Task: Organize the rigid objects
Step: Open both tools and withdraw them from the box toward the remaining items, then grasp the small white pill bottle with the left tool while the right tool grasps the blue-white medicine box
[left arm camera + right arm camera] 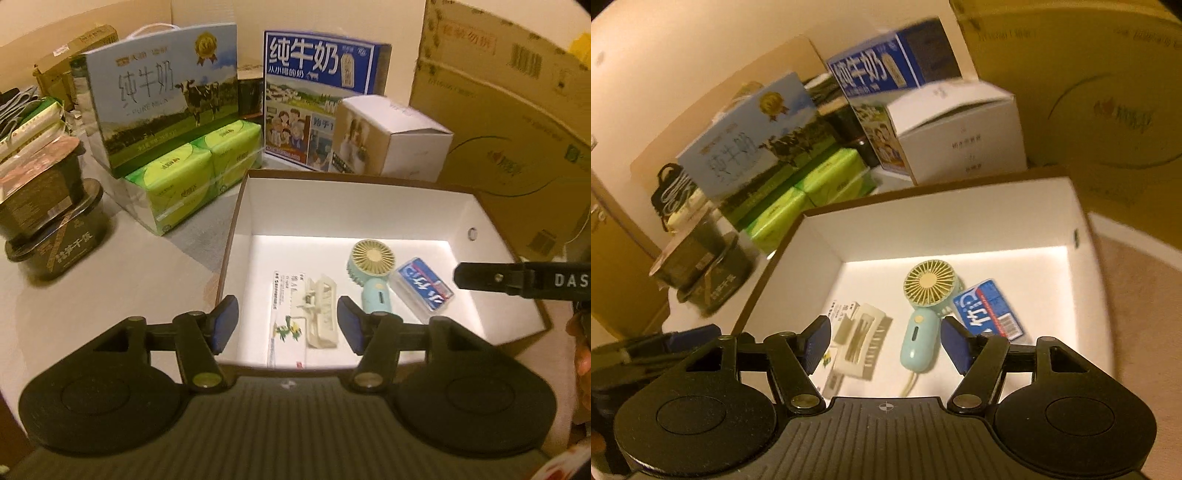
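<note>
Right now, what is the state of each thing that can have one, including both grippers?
left gripper: open, holds nothing, over the near edge of the box.
right gripper: open, holds nothing, above the box.
white box: lid off, open at the top.
handheld fan: lies flat in the box; whether it runs, cannot tell.
hair clip: lies on the flat packet.
flat packet: lies flat on the box floor.
blue card pack: lies flat beside the fan.
</note>
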The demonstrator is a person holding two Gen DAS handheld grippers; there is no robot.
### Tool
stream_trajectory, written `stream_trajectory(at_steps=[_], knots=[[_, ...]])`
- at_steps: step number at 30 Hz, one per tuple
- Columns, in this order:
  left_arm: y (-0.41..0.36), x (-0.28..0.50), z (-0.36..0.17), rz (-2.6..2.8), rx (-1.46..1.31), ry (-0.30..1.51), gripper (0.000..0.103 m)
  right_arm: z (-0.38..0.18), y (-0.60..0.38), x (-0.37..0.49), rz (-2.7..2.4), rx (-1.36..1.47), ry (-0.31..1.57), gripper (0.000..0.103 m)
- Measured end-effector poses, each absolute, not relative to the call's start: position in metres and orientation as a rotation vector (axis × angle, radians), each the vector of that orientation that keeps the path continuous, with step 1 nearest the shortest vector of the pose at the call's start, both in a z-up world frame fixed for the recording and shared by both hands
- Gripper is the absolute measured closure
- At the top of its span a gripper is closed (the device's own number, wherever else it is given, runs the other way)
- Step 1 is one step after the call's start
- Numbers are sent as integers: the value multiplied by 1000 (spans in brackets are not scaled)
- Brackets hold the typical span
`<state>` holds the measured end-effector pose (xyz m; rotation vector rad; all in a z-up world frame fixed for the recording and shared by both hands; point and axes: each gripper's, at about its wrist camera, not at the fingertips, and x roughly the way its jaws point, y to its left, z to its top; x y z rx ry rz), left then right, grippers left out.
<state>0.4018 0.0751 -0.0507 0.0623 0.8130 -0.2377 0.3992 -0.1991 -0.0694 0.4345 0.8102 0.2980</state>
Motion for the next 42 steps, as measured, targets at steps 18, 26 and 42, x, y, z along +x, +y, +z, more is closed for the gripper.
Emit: stream_trajectory(at_steps=[18, 26, 42], knots=[[86, 269, -15, -214, 29, 773, 40, -39, -232, 272, 315, 438, 779, 32], [76, 217, -15, -211, 36, 780, 40, -40, -232, 229, 327, 413, 806, 32], [66, 166, -47, -181, -16, 849, 40, -84, -217, 178, 314, 347, 931, 31]])
